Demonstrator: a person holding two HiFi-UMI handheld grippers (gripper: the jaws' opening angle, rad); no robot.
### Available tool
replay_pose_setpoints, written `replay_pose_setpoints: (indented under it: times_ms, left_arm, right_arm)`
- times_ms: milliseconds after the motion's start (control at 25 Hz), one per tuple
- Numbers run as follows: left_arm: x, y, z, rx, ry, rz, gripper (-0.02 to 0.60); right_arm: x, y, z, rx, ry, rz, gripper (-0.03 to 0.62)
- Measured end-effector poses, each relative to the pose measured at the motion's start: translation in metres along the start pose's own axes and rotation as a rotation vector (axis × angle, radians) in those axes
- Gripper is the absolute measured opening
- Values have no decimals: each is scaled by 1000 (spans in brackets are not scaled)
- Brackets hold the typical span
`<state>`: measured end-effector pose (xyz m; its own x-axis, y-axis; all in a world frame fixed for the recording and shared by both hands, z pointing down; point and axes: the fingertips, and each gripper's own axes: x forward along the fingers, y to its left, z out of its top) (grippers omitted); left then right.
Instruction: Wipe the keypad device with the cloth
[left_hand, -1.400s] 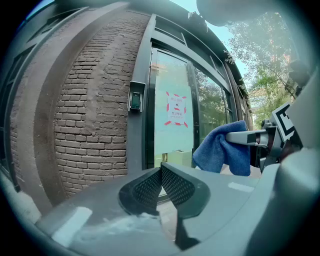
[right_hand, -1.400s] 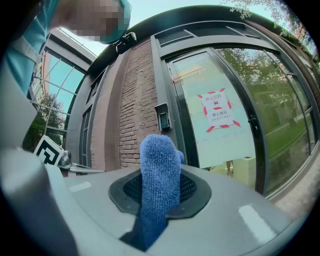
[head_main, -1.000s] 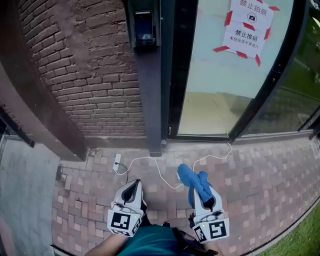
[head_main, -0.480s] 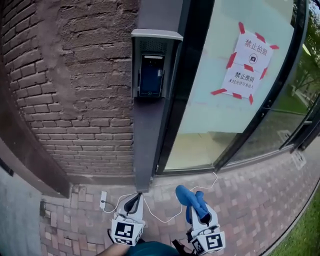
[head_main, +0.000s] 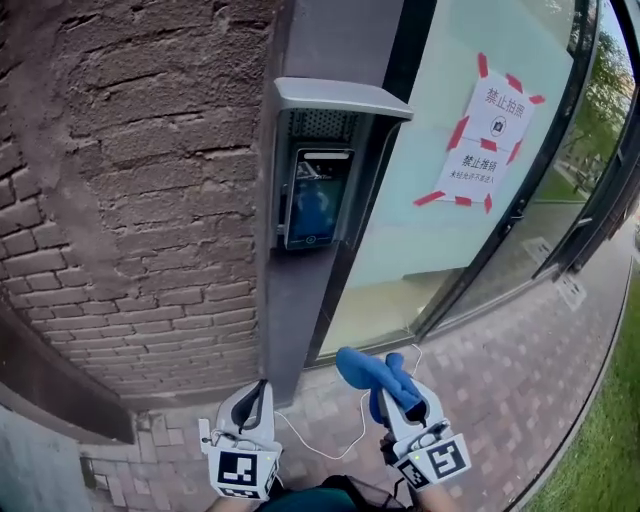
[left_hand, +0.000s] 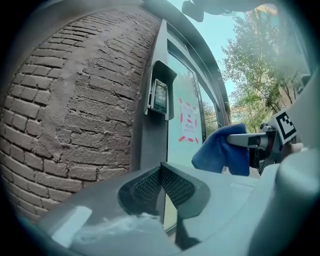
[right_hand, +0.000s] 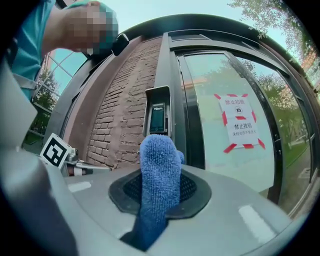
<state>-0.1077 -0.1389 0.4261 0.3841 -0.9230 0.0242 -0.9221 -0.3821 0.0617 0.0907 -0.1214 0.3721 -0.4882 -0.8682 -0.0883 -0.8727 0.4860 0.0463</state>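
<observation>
1. Right gripper: jaws closed on the blue cloth. The cloth is pinched between the pads and stands out past the fingertips as a rounded fold. In the right gripper view a further length runs down between the jaws.
2. Left gripper: jaws brought together, the ribbed pads meeting edge to edge with nothing between them.
3. In the head view both grippers are held low, side by side and apart, and point toward the wall. Each carries its marker cube at the near end.
4. Keypad device: mounted upright on a grey post, recessed under a grey hood. Its dark screen shows a bluish reflection.
5. Cloth and device: the cloth is well apart from the keypad device, lower and to the right in the head view. In the right gripper view the cloth tip sits directly beneath the device in the picture, without contact.
6. Brick wall: left of the post.
7. Glass pane: right of the post, in a dark frame. It bears a white notice fixed with red tape strips at its corners.
8. White cable: lies on the brick paving at the foot of the post, and appears between the two grippers.
9. Grass: borders the paving at the lower right.
</observation>
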Motion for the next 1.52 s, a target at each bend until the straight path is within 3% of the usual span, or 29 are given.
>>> replay_pose_setpoints:
  times_ms: [200, 400, 560, 720, 840, 960, 1120, 1320, 1520]
  left_arm:
    - [29, 8, 30, 27, -36, -7, -8]
    - [57, 13, 76, 85, -67, 71, -8]
    - [72, 7, 110, 110, -113, 124, -8]
    - [87, 1, 125, 130, -120, 186, -8]
    - [94, 7, 120, 134, -93, 245, -8]
    - [90, 20, 105, 104, -60, 281, -8]
    - [85, 37, 103, 88, -77, 312, -8]
    - [81, 47, 101, 78, -92, 297, -9]
    - [84, 56, 93, 64, -86, 263, -9]
  right_arm:
    - [38, -19, 59, -41, -120, 54, 61]
    - [71, -44, 130, -53, -283, 154, 61]
    - [92, -64, 219, -94, -467, 234, 61]
    - [111, -84, 300, -105, -619, 294, 61]
    - [130, -89, 334, -91, -666, 348, 61]
    - [154, -78, 342, -93, -640, 399, 61]
    - [187, -58, 324, -152, -517, 421, 61]
    - [194, -54, 296, -142, -435, 396, 61]
    - [192, -49, 240, -158, -327, 353, 61]
